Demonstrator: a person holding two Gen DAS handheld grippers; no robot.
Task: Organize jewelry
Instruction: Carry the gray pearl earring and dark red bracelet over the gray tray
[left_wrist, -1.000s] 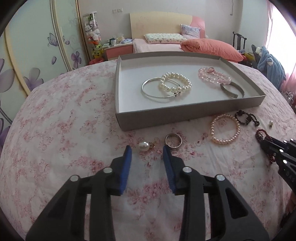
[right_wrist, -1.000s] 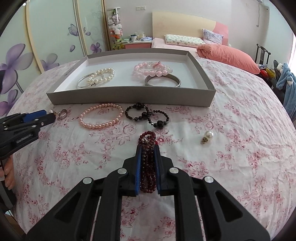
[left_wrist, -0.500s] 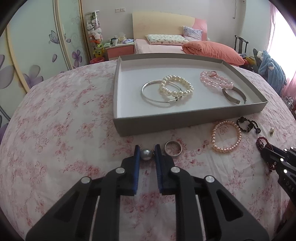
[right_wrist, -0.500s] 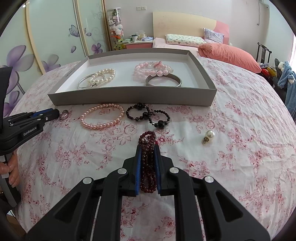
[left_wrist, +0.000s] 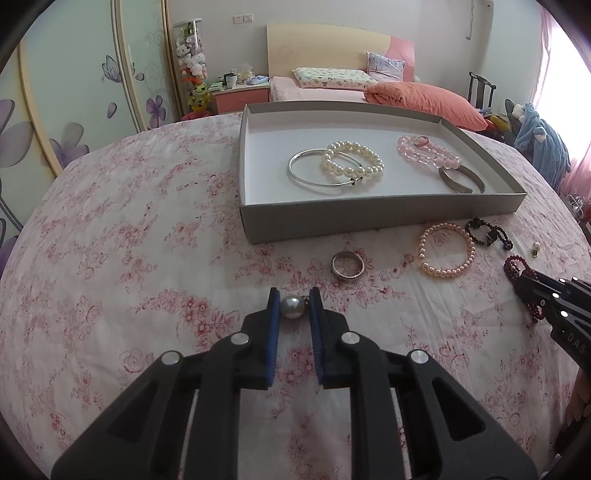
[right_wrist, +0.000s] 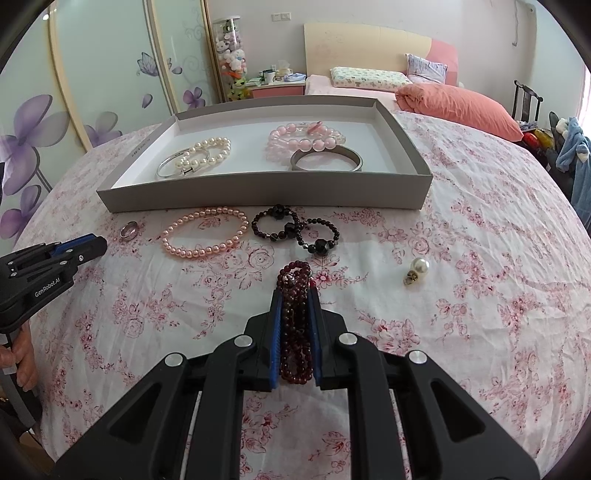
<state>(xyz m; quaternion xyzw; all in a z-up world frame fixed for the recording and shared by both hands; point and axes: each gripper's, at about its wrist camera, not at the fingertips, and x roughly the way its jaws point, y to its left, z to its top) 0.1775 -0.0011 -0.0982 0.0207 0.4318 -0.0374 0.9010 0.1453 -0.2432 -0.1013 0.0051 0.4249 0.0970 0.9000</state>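
My left gripper (left_wrist: 294, 300) is shut on a pearl earring (left_wrist: 291, 306) just above the floral cloth, in front of the grey tray (left_wrist: 369, 218). My right gripper (right_wrist: 295, 299) is shut on a dark red bead bracelet (right_wrist: 294, 325). The tray holds a silver bangle (left_wrist: 317, 173), a white pearl bracelet (left_wrist: 352, 158), a pink bead bracelet (left_wrist: 428, 153) and a steel cuff (left_wrist: 461, 181). On the cloth lie a silver ring (left_wrist: 347, 263), a pink pearl bracelet (left_wrist: 446, 251), black bead rings (right_wrist: 291, 230) and a second pearl earring (right_wrist: 417, 269).
The table has a pink floral cloth (left_wrist: 129, 258) and curves away at both sides. A bed (left_wrist: 351, 88) with an orange pillow stands behind. Wardrobe doors with flower prints (left_wrist: 74, 92) are on the left. A chair with clothes (left_wrist: 535, 129) is at the right.
My left gripper moved forward over the pearl earring, closed on it and lifted it slightly. My right gripper stays shut on the red bracelet and has hardly moved.
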